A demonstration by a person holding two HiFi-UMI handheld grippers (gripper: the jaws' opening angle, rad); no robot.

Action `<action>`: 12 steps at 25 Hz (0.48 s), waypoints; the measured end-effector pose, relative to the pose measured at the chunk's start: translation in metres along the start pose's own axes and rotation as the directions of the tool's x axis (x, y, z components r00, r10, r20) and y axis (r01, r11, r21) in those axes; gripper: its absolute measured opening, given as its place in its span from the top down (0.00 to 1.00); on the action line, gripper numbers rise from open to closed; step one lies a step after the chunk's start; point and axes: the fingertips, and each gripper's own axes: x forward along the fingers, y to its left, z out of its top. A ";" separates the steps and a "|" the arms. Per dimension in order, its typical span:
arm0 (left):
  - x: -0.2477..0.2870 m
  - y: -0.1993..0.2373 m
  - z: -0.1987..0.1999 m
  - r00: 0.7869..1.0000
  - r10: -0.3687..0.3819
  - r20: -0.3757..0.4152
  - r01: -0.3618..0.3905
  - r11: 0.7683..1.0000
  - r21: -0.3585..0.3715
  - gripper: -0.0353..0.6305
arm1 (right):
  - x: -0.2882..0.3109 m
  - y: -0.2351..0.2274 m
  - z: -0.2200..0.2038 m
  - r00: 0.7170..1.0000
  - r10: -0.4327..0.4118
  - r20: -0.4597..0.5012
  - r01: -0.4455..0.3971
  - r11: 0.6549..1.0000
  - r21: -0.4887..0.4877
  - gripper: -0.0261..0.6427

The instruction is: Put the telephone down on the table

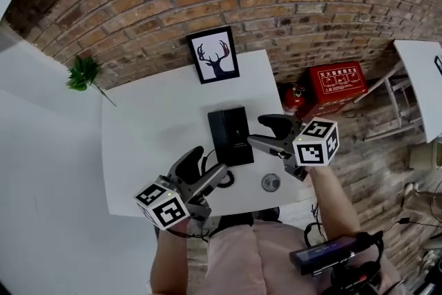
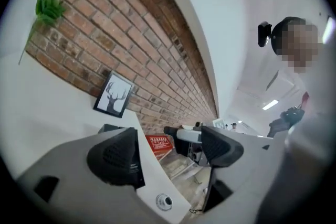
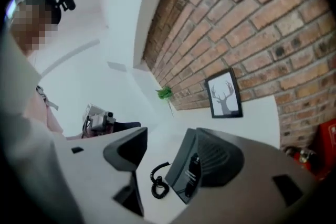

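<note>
Left gripper (image 1: 211, 162) and right gripper (image 1: 257, 132) spread, empty | phone (image 1: 230, 135) on table (image 1: 148, 138) | risk: we snag cord (image 3: 157, 182), dragging phone off

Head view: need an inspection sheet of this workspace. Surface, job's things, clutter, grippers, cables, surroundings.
Surface: white table set against a brick wall.
Job's things: black telephone lying flat on the table, near its middle.
Clutter: deer picture leaning on the wall; green sprig off to the left; small round silver object near the front edge.
Grippers: left gripper and right gripper both open and empty, raised either side of the telephone.
Cables: coiled cord at the telephone's near end.
Surroundings: red extinguisher box and extinguisher on the floor; second white table at right.
</note>
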 end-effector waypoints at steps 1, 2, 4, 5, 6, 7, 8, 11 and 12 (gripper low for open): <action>-0.003 -0.014 0.010 0.999 0.010 0.033 -0.011 1.000 0.029 0.35 | -0.009 0.012 0.011 0.999 -0.023 0.030 0.024 0.999 -0.048 0.54; -0.006 -0.028 0.020 0.998 0.022 0.065 -0.026 0.998 0.063 0.38 | -0.019 0.024 0.022 0.997 -0.046 0.065 0.052 0.994 -0.093 0.57; -0.014 -0.054 0.038 0.990 0.048 0.132 -0.067 0.987 0.145 0.47 | -0.040 0.046 0.042 0.986 -0.099 0.137 0.122 0.977 -0.176 0.67; -0.018 -0.067 0.047 0.983 0.063 0.171 -0.095 0.978 0.188 0.52 | -0.050 0.056 0.049 0.977 -0.130 0.167 0.165 0.962 -0.216 0.71; -0.022 -0.079 0.057 0.973 0.080 0.215 -0.130 0.965 0.228 0.56 | -0.060 0.064 0.056 0.968 -0.163 0.192 0.210 0.943 -0.257 0.74; -0.027 -0.090 0.068 0.961 0.098 0.260 -0.170 0.948 0.269 0.58 | -0.068 0.071 0.060 0.956 -0.199 0.215 0.258 0.920 -0.297 0.76; -0.033 -0.100 0.077 0.945 0.118 0.306 -0.215 0.927 0.308 0.61 | -0.076 0.077 0.064 0.943 -0.232 0.238 0.304 0.892 -0.334 0.80; -0.051 -0.127 0.101 0.876 0.184 0.447 -0.382 0.829 0.408 0.76 | -0.096 0.098 0.074 0.904 -0.286 0.318 0.404 0.817 -0.412 0.88; -0.058 -0.133 0.106 0.844 0.206 0.495 -0.442 0.790 0.425 0.84 | -0.102 0.104 0.078 0.890 -0.293 0.349 0.429 0.798 -0.423 0.90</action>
